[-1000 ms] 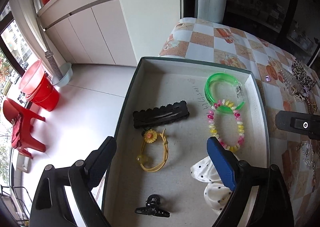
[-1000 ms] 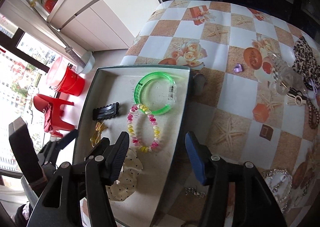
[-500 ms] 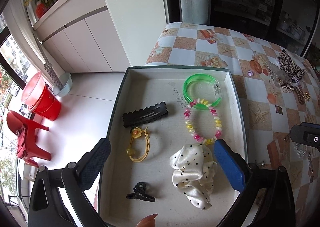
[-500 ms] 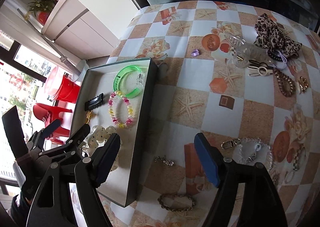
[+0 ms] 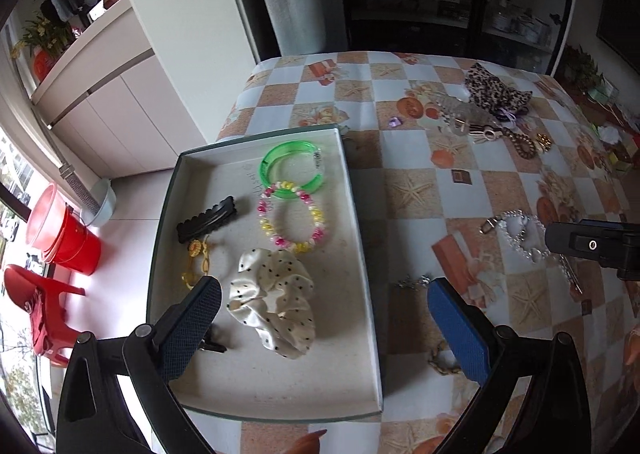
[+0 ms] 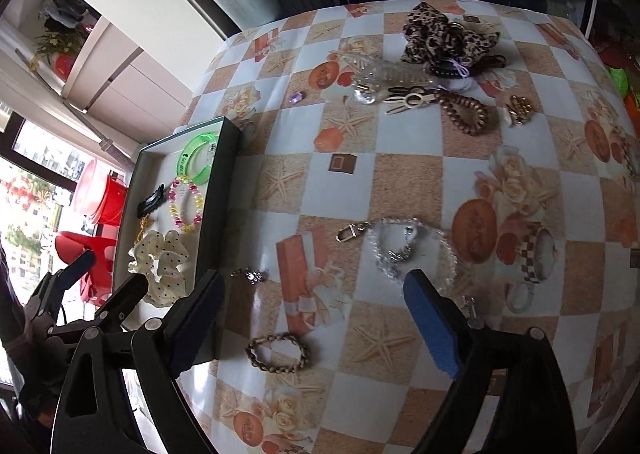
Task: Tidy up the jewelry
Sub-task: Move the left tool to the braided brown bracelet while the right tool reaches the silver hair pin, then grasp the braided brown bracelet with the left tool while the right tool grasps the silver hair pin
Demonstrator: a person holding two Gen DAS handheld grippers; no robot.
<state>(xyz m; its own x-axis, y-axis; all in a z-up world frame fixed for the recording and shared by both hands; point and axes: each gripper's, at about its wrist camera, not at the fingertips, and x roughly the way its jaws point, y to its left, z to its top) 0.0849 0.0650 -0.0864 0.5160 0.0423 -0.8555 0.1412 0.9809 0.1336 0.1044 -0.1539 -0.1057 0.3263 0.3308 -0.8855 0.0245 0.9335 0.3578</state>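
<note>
A shallow tray [image 5: 362, 238] [image 6: 224, 189] sits at the table's left edge. It holds a green bangle [image 5: 294, 167], a pink-yellow bead bracelet [image 5: 292, 219], a black barrette [image 5: 206, 217], a yellow flower tie [image 5: 196, 260], a polka-dot scrunchie [image 5: 274, 300] and a small black claw clip [image 5: 212, 344]. My left gripper [image 5: 320, 328] is open and empty, above the tray's near right edge. My right gripper [image 6: 316, 318] is open and empty, over the cloth above a gold chain bracelet [image 6: 278, 352]. A crystal bracelet [image 6: 412, 250] and a small silver charm [image 6: 250, 275] lie nearby.
Loose pieces lie at the far side of the checkered tablecloth [image 6: 404, 177]: a leopard scrunchie [image 6: 444, 33], a clear claw clip [image 6: 384, 75], a brown coil tie [image 6: 464, 111], a gold piece [image 6: 518, 109], a purple gem [image 6: 297, 95]. A red bucket [image 5: 64, 234] and red chair [image 5: 36, 306] stand on the floor at left.
Both grippers have pulled back and up from the tray and swung right. The polka-dot scrunchie now lies free in the tray. More of the table and its loose jewelry shows.
</note>
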